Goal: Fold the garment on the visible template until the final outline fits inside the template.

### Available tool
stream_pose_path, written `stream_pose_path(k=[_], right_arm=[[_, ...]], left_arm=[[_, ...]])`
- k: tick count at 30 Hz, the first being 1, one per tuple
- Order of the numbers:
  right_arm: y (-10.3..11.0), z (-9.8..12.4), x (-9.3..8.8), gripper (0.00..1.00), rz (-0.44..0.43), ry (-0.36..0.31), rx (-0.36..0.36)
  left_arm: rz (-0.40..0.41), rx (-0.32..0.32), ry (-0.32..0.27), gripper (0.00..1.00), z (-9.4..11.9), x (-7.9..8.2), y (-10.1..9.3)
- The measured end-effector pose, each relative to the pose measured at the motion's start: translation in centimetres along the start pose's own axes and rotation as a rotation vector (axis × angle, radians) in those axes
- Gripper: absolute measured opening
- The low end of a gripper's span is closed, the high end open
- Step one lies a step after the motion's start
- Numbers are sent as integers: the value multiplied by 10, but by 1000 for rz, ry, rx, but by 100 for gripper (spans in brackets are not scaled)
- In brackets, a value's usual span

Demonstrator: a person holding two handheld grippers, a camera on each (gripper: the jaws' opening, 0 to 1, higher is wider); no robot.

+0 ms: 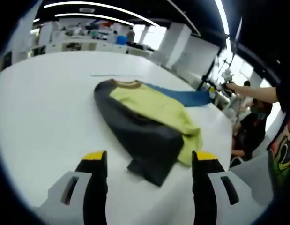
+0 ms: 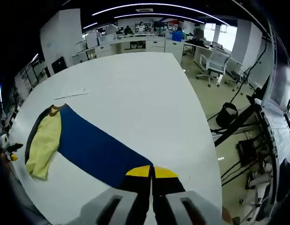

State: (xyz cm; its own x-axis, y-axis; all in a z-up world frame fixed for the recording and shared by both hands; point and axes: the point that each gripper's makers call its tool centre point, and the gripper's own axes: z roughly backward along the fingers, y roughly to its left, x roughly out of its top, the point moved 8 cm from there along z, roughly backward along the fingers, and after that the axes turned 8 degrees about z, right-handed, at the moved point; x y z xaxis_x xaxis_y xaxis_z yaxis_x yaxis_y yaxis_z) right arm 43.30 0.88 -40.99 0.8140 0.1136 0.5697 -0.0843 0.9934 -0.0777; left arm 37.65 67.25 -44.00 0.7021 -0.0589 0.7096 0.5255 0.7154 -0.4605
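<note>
Seen in the left gripper view: left gripper (image 1: 149,161) with its yellow-tipped black jaws spread wide apart, nothing between them, hovering above a smooth white table (image 1: 41,117). Just ahead of the jaws, toward 12 o'clock, a soft garment (image 1: 145,119) lying on the table, partly folded: yellow-green knit panel on top, dark grey sleeve or side draped along its 9 o'clock edge and ending in a squared cuff near the jaws, brown ribbed collar at the far end. Beyond it, at 2 o'clock, a strip of flat blue template (image 1: 184,95) poking out from under the cloth. At 3 o'clock, a person's arm (image 1: 252,91) reaching in near the table's edge. Seen in the right gripper view: right gripper (image 2: 152,172) with jaws pressed together, yellow tips touching, at the near corner of the blue template; whether a layer is pinched between them cannot be told. Template here a long, flat, dark blue sheet running from the jaws toward 10 o'clock, with the yellow-green garment bunched at its far 9 o'clock end, grey edge curving round it. A thin pale strip (image 2: 72,94) lying on the table past the collar. White swivel chair (image 2: 215,63) standing beyond the table at 1 o'clock.
</note>
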Motion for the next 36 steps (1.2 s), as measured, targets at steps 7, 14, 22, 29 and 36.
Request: stream_pose_path(k=[7, 14, 22, 29, 36], right_arm=[[1, -20, -16, 0, -20, 30, -12], [0, -34, -25, 0, -43, 45, -26], [-2, -43, -28, 0, -46, 60, -36], [2, -41, -26, 0, -15, 24, -23], [5, -28, -28, 5, -14, -48, -20]], left_arm=[[27, 21, -4, 69, 1, -7, 3], [41, 40, -7, 70, 2, -11, 7], [43, 55, -7, 70, 3, -9, 11], [45, 66, -23, 70, 9, -7, 13], [50, 71, -22, 70, 14, -10, 14]])
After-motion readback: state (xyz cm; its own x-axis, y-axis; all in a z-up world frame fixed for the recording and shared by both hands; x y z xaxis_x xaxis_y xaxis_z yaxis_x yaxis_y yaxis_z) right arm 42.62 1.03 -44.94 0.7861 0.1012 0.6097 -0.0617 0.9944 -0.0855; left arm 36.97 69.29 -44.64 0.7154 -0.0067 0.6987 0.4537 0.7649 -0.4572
